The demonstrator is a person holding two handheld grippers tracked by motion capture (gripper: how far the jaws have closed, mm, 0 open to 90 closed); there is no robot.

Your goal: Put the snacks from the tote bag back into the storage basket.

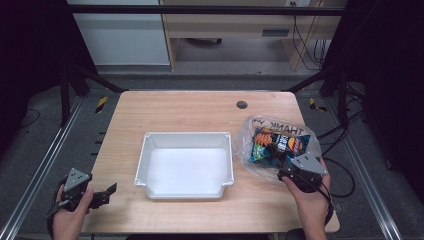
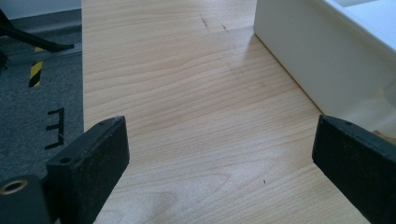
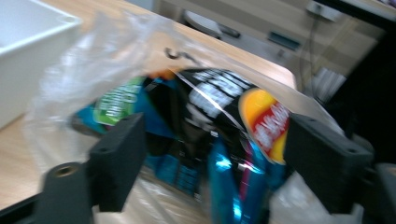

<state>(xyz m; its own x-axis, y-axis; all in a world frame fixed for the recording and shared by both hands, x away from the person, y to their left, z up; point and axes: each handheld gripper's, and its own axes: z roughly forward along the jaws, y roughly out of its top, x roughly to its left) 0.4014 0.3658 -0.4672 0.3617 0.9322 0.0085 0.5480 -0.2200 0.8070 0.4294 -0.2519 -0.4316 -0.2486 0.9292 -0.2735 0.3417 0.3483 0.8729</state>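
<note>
Black jaws of the right gripper [image 3: 210, 172] rise close to its own camera, set wide apart with a snack bag [image 3: 219, 140] between them. Whether either jaw touches the bag cannot be told, as the frame is blurred. The bag is black and blue with an orange and red patch, and it sits inside a clear plastic bag [image 3: 93, 70] that is crumpled around it. A white tray [image 3: 28, 51] stands just beyond, at the left of the right gripper view.

From the high view, the right gripper [image 1: 290, 172] sits at the near edge of the clear plastic bag [image 1: 245, 145], which lies on the right part of the wooden table [image 1: 190, 107], just beside the white tray [image 1: 227, 165]. The snack bag [image 1: 277, 142] shows through the plastic, and printed letters run along the far side of the plastic. The right hand [image 1: 310, 200] holds the gripper from below.

The left gripper [image 1: 107, 192] is held by the left hand [image 1: 70, 215] at the near left corner of the table, well apart from the plastic bag, pointing toward the tray. In the left gripper view its jaws stand wide open with nothing between them, above bare wood [image 2: 196, 116], and the tray's white wall [image 2: 308, 60] is at the upper right. Grey carpet [image 2: 28, 116] lies beyond the table edge.
</note>
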